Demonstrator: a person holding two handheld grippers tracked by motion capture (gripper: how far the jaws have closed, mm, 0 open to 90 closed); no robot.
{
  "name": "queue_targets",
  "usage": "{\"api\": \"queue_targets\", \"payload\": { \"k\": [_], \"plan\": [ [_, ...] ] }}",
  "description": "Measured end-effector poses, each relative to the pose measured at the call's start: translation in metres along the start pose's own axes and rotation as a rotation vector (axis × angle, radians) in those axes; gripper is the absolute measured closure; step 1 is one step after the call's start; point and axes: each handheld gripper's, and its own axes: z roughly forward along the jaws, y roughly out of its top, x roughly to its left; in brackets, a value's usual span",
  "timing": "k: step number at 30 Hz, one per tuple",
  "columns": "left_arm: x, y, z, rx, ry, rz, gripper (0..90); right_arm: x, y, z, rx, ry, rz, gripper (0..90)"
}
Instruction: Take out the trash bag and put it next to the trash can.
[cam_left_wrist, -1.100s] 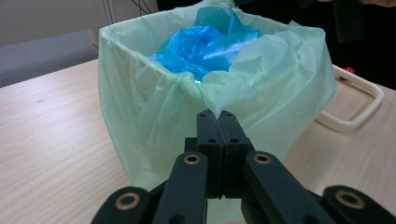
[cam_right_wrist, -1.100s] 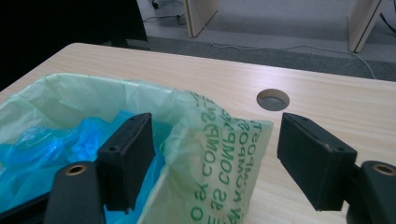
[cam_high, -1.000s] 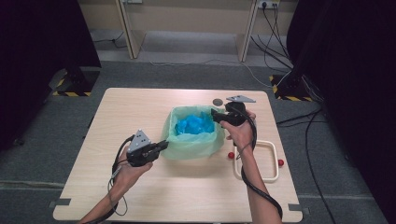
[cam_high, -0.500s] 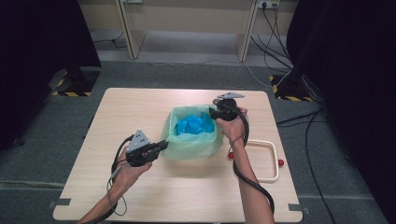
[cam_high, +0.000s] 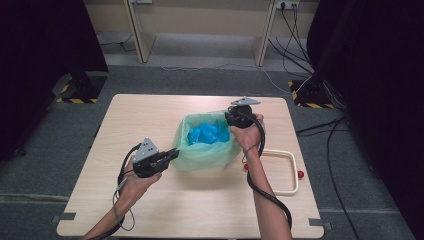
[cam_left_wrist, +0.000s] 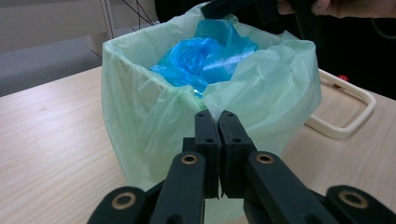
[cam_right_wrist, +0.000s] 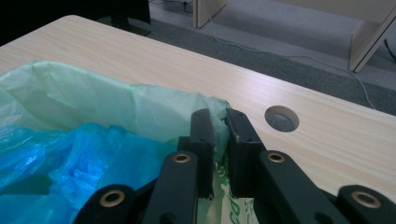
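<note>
Low and left of centre in the high view, the left forearm angles up to the left gripper (cam_high: 172, 152), its jaws pinched on the near edge of the green bag (cam_high: 207, 150) at mid-frame. Beyond, the right forearm rises nearly straight; the right gripper (cam_high: 234, 120) has just been closing, its jaws nipping the bag's far rim. Crumpled blue plastic (cam_high: 207, 134) sits inside.
</note>
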Motion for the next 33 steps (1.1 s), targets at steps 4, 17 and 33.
{"api": "queue_targets", "payload": {
  "k": [4,17,33],
  "plan": [
    [-0.001,0.002,-0.001,-0.005,-0.001,0.001,87.1,-0.001,-0.001,0.0,0.004,0.012,0.034,85.2],
    [-0.001,0.006,-0.006,-0.022,-0.005,-0.005,86.7,-0.001,0.0,-0.005,0.001,0.008,0.018,88.6],
    [-0.003,0.015,-0.014,-0.049,-0.025,-0.016,87.8,0.004,0.023,-0.024,-0.068,0.002,-0.001,89.8]
  ]
}}
